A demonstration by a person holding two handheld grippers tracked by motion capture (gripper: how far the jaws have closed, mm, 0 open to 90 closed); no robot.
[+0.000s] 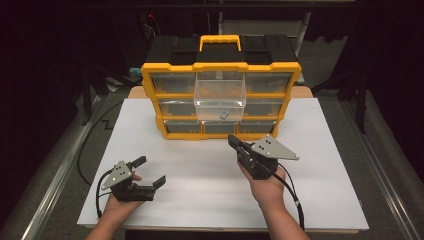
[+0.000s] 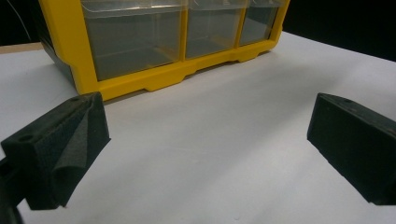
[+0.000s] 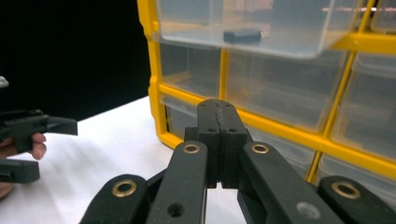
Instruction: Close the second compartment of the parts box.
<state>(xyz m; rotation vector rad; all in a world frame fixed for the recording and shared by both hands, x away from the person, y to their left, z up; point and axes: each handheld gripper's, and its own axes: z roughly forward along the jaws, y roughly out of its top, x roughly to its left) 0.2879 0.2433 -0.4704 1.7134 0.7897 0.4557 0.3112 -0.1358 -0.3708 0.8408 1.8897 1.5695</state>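
A yellow-framed organizer of clear drawers stands at the far side of a white table, with two hand-held grippers before it. The right gripper points toward the cabinet's lower front, its jaws pressed flat together with nothing between them (the seam between the two black pads runs unbroken in the right gripper view). Just ahead of and above those closed jaws, the middle drawer of the top row hangs pulled out from the frame, a clear tub jutting toward the person. A small dark block lies on the drawer's floor near its front wall; in the right gripper view the same block sits above the jaw tips, seen through the transparent bottom. The bottom row of drawers lies directly beyond the right gripper's tips, close but not touching.

The left gripper rests low over the table at the near left, held in the person's left hand. Its jaws stand wide apart and hold nothing: in the left gripper view only bare white tabletop lies between the two black pads. The organizer's lower left corner sits ahead of those open jaws, well apart from them. From the right gripper view, the left gripper appears off to the side of the closed jaws, farther away.
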